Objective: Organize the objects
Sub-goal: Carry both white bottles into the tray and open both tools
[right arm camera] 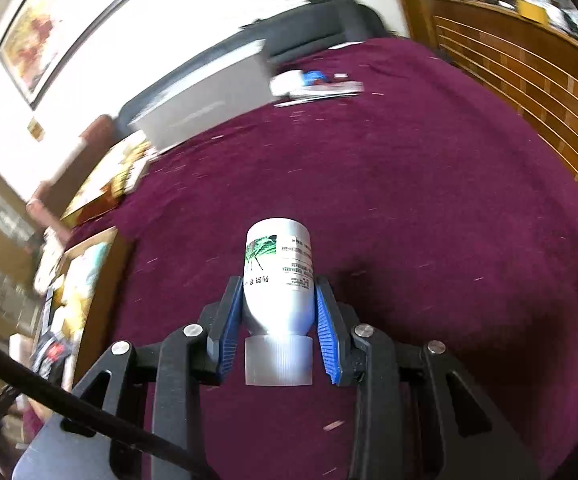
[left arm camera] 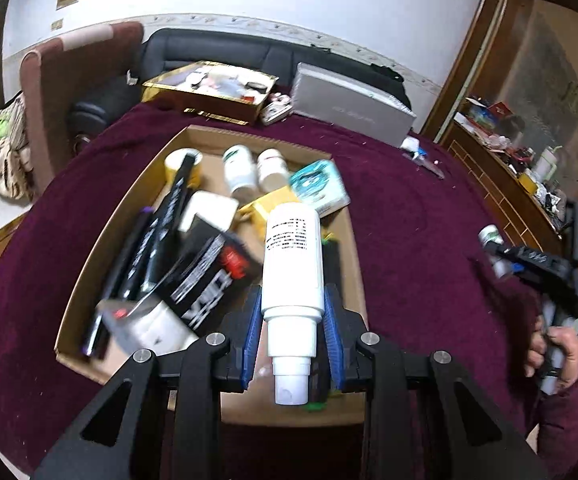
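Left gripper (left arm camera: 291, 332) fingers pinch a white bottle (left arm camera: 293, 264) at its shoulder: long axis 12–6, cap at 6, base at 12, over the cardboard tray (left arm camera: 69, 300) (crowded; only its 5 o'clock corner looks bare). Tray's right edge runs 12–6 just past the bottle. Right gripper (right arm camera: 275, 328) fingers clamp a green-labelled bottle (right arm camera: 279, 272), ribbed cap toward camera, base at 12, above the desk (right arm camera: 429, 200). Open maroon cloth from 12 to 3; wooden cabinet (right arm camera: 529, 92) bounds 2 o'clock.
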`<state>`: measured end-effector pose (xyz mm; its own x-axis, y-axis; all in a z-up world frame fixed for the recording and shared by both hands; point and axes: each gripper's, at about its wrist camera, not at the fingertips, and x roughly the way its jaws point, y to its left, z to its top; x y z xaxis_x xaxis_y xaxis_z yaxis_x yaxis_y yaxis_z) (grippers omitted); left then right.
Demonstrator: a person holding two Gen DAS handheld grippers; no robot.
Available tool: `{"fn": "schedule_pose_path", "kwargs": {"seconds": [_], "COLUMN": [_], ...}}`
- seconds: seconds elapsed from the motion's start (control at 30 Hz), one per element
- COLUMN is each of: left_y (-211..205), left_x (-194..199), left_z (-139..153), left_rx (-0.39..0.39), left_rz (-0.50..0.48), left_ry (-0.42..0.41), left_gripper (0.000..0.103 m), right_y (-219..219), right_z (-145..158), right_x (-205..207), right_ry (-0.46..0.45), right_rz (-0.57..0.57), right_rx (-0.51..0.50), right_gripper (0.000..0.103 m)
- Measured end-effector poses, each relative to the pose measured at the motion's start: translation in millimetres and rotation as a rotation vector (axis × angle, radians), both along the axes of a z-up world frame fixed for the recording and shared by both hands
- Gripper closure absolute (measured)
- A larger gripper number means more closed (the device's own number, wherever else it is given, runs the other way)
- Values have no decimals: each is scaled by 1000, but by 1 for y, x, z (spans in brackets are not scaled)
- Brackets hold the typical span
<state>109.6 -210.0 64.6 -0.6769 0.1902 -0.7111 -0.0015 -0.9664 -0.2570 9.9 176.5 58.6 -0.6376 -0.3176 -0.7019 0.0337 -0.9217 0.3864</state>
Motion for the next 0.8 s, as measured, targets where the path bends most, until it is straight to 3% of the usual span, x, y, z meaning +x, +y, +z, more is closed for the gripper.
{"fn": "schedule_pose_path", "kwargs": {"seconds": [0.2,0.43,0.8], "left_y": [-8,-13,-7], "left_x": [6,7,-7], "left_z": [-15,-17,-29], "left_rx": [5,-39,-127], "left_rz": [11,30,30], "left_ry": [-27,-11,-21], "left_gripper": [78,78,78], "right_y": [-75,-160,-248], "right_z": [21,25,17], "right_x": [16,24,13], "right_ry": [9,-18,-77], "right_rz": [192,376,510], "right_rx": [-31,-51,-24], "right_gripper": [71,70,70]}}
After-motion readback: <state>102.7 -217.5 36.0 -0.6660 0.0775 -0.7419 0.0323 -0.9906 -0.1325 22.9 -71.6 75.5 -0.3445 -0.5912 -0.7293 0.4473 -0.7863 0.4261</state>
